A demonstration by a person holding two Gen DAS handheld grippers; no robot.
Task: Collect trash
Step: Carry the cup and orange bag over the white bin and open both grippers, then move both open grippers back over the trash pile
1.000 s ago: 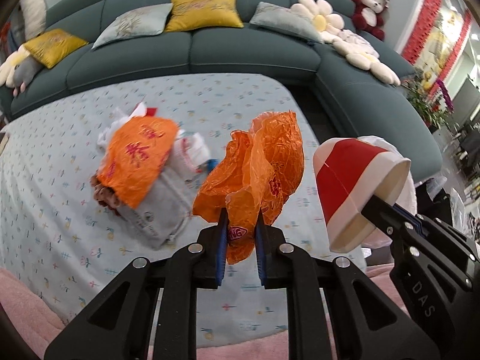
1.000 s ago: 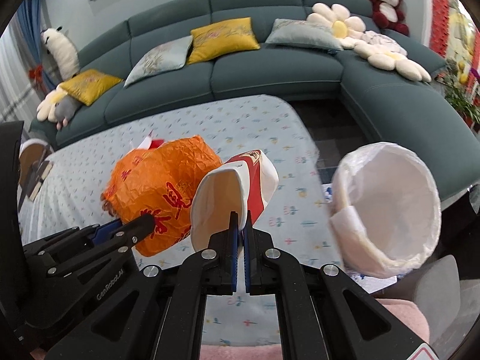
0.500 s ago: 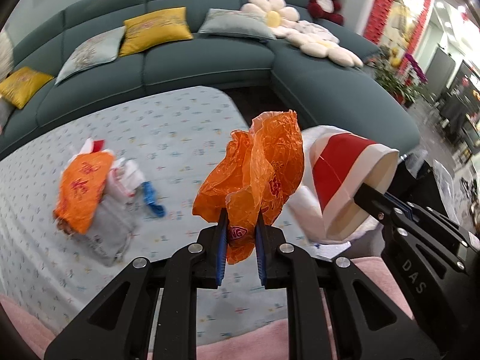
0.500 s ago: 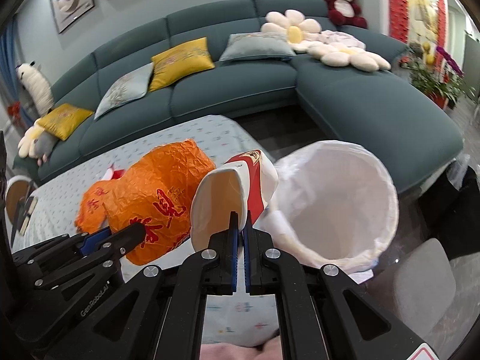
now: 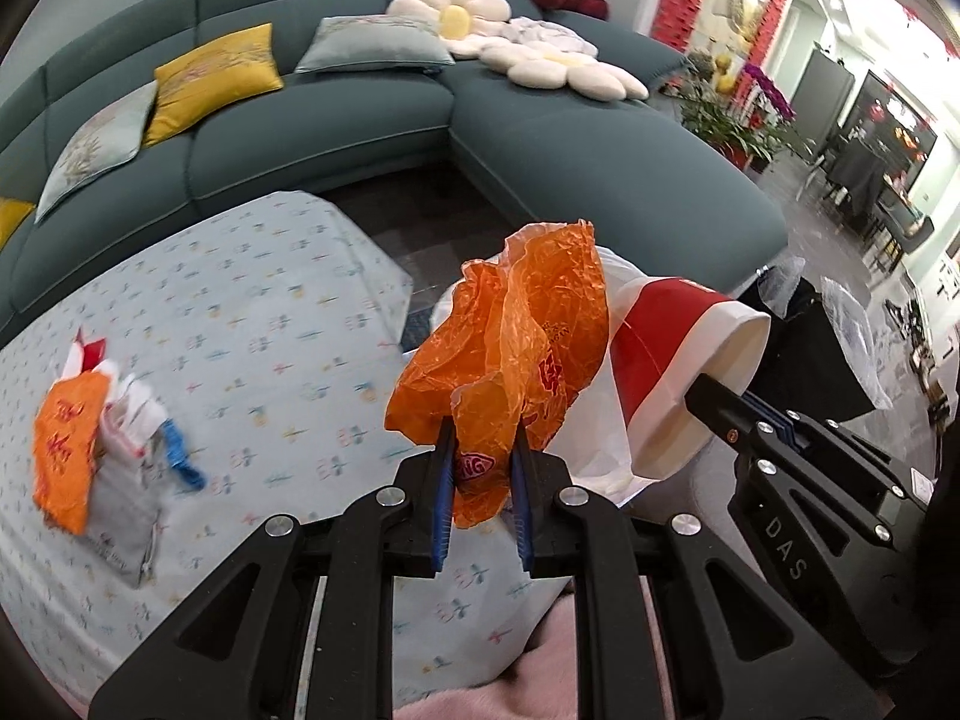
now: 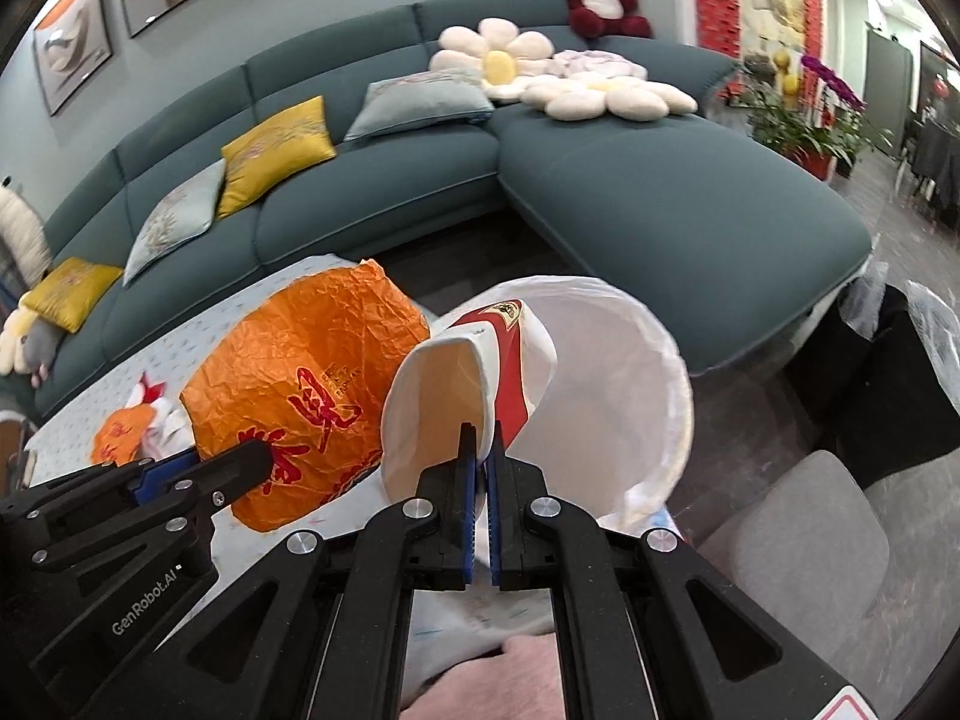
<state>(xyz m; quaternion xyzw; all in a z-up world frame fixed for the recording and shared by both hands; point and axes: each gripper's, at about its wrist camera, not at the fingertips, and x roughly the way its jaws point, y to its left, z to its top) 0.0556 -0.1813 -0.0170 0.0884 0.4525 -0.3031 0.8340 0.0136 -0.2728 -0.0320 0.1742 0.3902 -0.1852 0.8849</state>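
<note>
Biggest risk we see: the bin [image 6: 654, 396], white-lined, sits just beyond the right gripper [image 6: 478, 456], its mouth tilted toward us and off the table edge. Let go short of that rim and the trash lands on the floor or back on the table [image 5: 252, 324].

Next: the orange bag [image 5: 510, 360] is light and crumpled. The left gripper [image 5: 483, 456] pinches only its lower fold between near-closed fingers, most of it billowing above the tips. It could cling to the blue pads or drift sideways, missing the bin, which lies ahead and right of that claw.

Then the paper cup [image 6: 462, 396]: right gripper pressed together on one rim wall, cup lying on its side above the tips, mouth toward us. A thin-wall pinch may slip or crush.

Smaller: both claws are close together; they could knock each other over the bin.

Containers: bin liner looks empty as far as we see inside; bottom hidden behind the cup. Cup interior looks empty.

Remaining trash pile [image 5: 102, 432], orange wrapper on papers, sits on the table well left of the left claw.
</note>
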